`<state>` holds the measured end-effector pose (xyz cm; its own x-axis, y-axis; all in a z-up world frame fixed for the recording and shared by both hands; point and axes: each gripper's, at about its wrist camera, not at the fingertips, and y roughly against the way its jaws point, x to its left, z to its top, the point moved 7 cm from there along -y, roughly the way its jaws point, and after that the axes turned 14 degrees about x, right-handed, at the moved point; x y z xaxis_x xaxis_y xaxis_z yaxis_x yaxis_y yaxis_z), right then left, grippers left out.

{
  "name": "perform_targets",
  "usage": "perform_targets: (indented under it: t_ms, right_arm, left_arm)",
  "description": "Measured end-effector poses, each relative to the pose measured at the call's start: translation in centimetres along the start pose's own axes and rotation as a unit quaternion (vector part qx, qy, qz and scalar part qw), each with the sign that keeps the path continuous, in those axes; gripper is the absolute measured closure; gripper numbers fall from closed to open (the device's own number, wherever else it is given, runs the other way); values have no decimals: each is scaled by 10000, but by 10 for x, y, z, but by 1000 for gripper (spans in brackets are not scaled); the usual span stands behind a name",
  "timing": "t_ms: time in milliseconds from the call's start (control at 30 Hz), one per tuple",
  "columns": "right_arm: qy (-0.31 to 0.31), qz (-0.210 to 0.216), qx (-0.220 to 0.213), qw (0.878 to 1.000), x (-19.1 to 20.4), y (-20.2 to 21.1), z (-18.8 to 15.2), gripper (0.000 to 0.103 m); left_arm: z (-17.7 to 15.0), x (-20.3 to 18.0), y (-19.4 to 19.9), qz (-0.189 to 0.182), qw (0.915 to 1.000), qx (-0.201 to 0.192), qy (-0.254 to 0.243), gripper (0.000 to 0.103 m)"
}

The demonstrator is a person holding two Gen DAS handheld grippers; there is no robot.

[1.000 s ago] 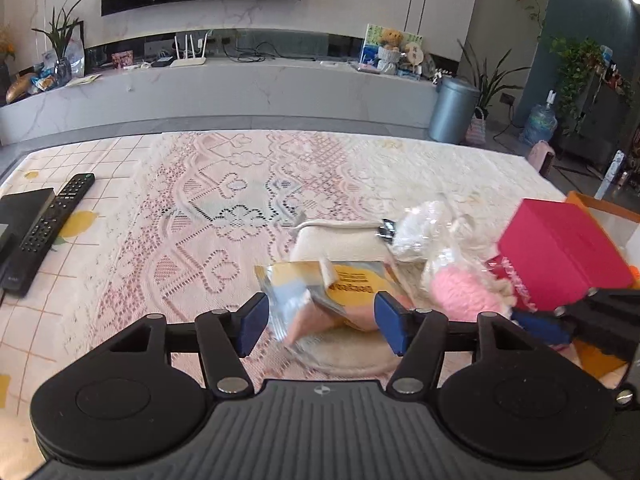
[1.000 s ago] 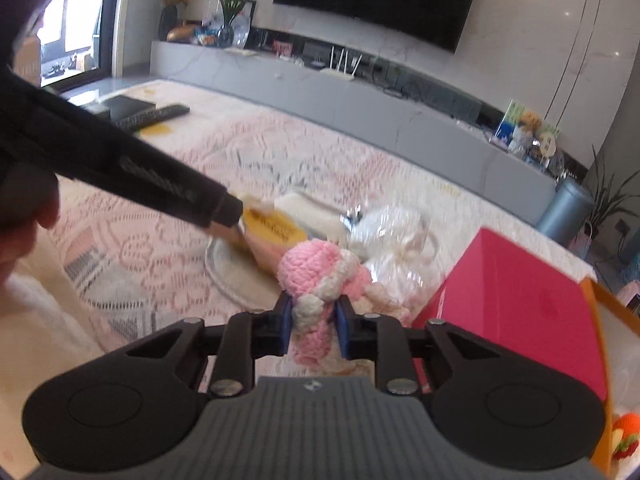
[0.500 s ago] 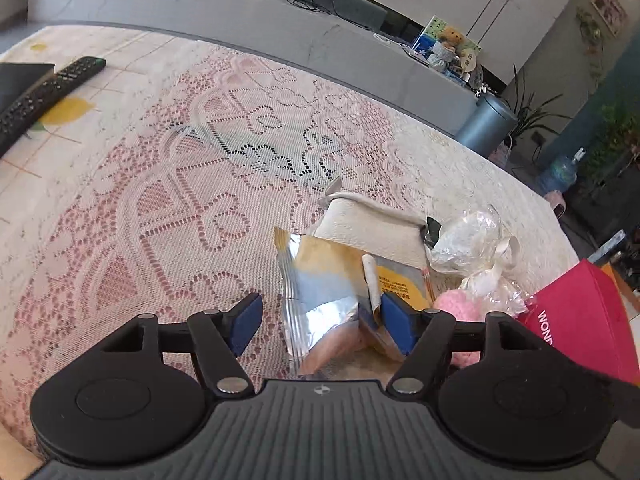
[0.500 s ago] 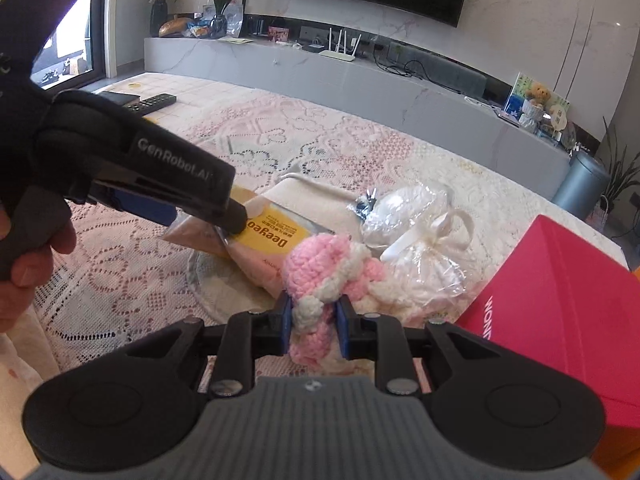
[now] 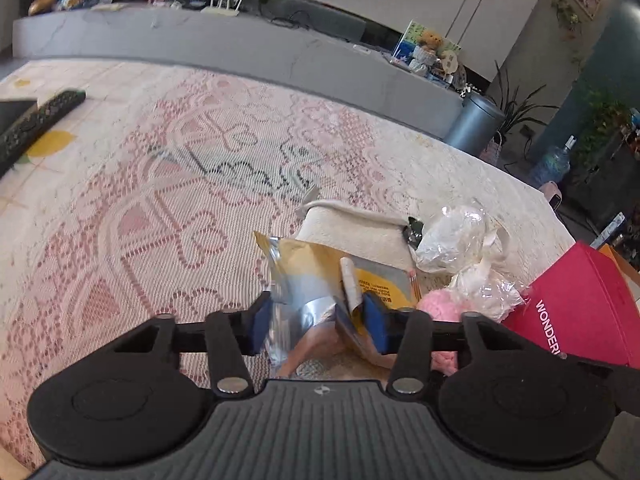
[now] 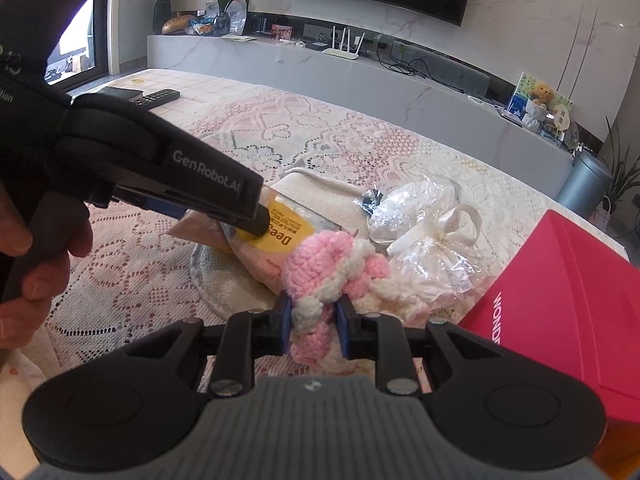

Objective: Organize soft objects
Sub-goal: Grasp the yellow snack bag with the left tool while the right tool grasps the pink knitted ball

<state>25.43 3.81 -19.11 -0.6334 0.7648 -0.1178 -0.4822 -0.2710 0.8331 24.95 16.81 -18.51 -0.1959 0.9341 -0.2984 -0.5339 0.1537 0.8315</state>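
Now the biggest change is at the left gripper [image 5: 316,326]: its jaws, wide apart a second ago with the foil snack packet [image 5: 308,280] loose between them, are closing, and the blue pads sit against both sides of the crumpled packet. Its view has also tipped down and in, so the lace tablecloth [image 5: 160,208] fills more of the frame and the remote [image 5: 40,120] has slid to the left edge. The right gripper [image 6: 314,322] is unchanged, its fingers pinching the pink and cream crocheted toy [image 6: 332,264], which rests on the table just right of the packet.

Going by size around them: the red box [image 6: 580,312] stands at the right, close to the toy and hemming in that side. A cream folded cloth [image 5: 352,228] lies behind the packet, touching it. Two clear cellophane bundles [image 6: 424,236] tied with white ribbon sit between the cloth and the box, just behind the toy. Under the packet there seems to be a round, pale mat or plate [image 6: 224,276], though the blur and the things on top make that unsure. A small dark clip [image 5: 414,228] lies at the cloth's right end. From the right wrist, the left gripper's black body and the person's hand [image 6: 28,240] block the near left of the table.
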Motion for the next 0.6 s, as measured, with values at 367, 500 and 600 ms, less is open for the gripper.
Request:
perform_targets:
  t_ms: [367,500,600]
  right_arm:
    - [-1,-24,-119,9999,0,19,-1,82]
    - [66,10,-264,9996,4,38,-3,82]
    - [7,110,-293,9995,6,50,-8,82]
  left_arm:
    - [-9,-17,32,170,9979,-532,-313,85]
    - [-18,-18,46,181,9976,-622,-238,86]
    - [-26,-17,57,125,9975,-687,-54,87]
